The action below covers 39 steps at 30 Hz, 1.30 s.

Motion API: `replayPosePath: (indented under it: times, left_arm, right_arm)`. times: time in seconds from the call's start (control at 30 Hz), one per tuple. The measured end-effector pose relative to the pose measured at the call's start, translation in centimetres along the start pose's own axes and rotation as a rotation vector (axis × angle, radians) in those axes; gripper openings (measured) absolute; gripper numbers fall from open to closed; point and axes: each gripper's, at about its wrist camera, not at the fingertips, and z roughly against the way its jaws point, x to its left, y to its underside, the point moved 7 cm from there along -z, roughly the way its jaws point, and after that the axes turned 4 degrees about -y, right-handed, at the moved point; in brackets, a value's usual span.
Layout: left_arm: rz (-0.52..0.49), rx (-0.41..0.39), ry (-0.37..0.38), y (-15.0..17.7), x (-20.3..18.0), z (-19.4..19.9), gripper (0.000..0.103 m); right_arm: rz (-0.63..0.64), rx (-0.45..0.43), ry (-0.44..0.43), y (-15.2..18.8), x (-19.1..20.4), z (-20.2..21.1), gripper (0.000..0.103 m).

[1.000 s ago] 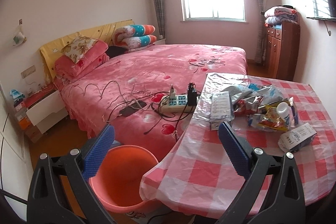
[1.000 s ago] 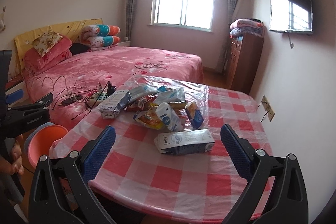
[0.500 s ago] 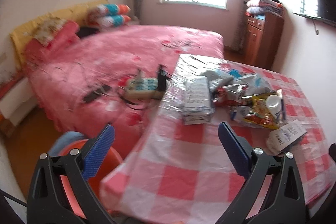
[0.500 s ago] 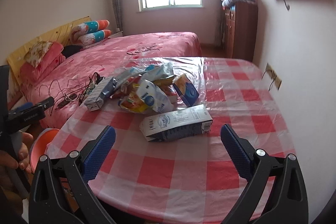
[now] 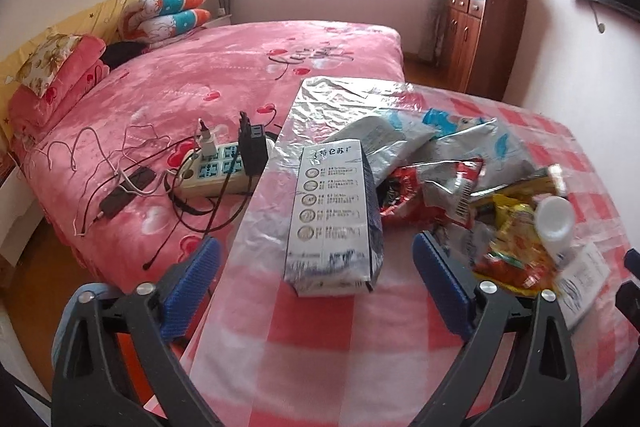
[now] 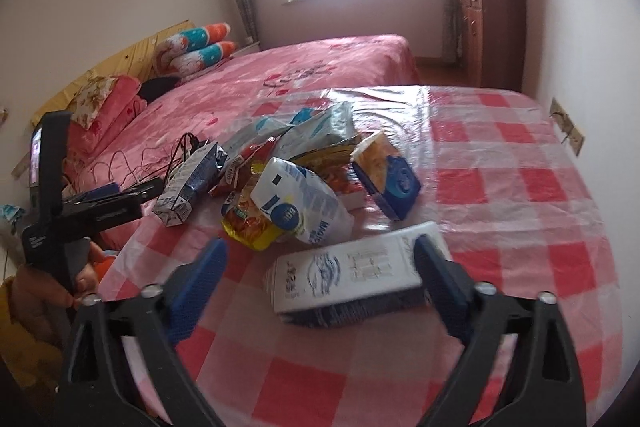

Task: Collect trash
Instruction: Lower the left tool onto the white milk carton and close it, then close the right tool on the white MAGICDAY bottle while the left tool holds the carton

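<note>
Pink-checked table [image 5: 332, 355] with a trash pile [image 6: 304, 171] mid-top: foil bags, red and yellow wrappers, a white pouch, small blue box [image 6: 386, 179].

Left gripper [image 5: 316, 281]: jaws wide but have just been closing a bit. Grey carton [image 5: 334, 215] lies flat on the table, lengthwise away from the camera, its near end sitting in the gap between the blue pads [image 5: 190, 283]. Pads clear of it on both sides, nothing gripped.

Right gripper [image 6: 320, 275]: jaws also wide and just been narrowing. White carton [image 6: 348, 275] lies crosswise on the table at the near edge of the pile. Right pad overlaps its right end in view, contact unclear; left pad well off it. Not clamped.

Orange bin [image 5: 132, 367] on the floor below the table's left edge, mostly hidden behind the left gripper's finger.

Power strip [image 5: 216, 175] and cables on the pink bed [image 5: 224, 79], just beside the table edge.

Person's hand [image 6: 80, 279] holding the left gripper shows in the right view.
</note>
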Motion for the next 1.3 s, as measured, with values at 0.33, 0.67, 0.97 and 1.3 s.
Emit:
replayPosePath:
  times: [0.33, 0.67, 0.97, 1.3]
  left_arm:
    - [-0.01, 0.054, -0.03, -0.5, 0.0, -3.7, 0.081]
    - [0.011, 0.095, 0.023, -0.2, -0.8, -5.4, 0.062]
    - [0.043, 0.075, 0.028, 0.0, -1.0, -5.3, 0.06]
    - [0.066, 0.067, 0.046, 0.3, -1.1, -4.3, 0.058]
  right_arm:
    - [-0.012, 0.06, -0.059, -1.5, 0.6, -5.2, 0.084]
    - [0.066, 0.097, 0.006, -1.8, 0.5, -8.1, 0.084]
    - [0.108, 0.099, 0.019, -2.2, 0.7, -9.0, 0.073]
    - [0.145, 0.088, 0.025, -2.0, 1.2, -8.6, 0.064]
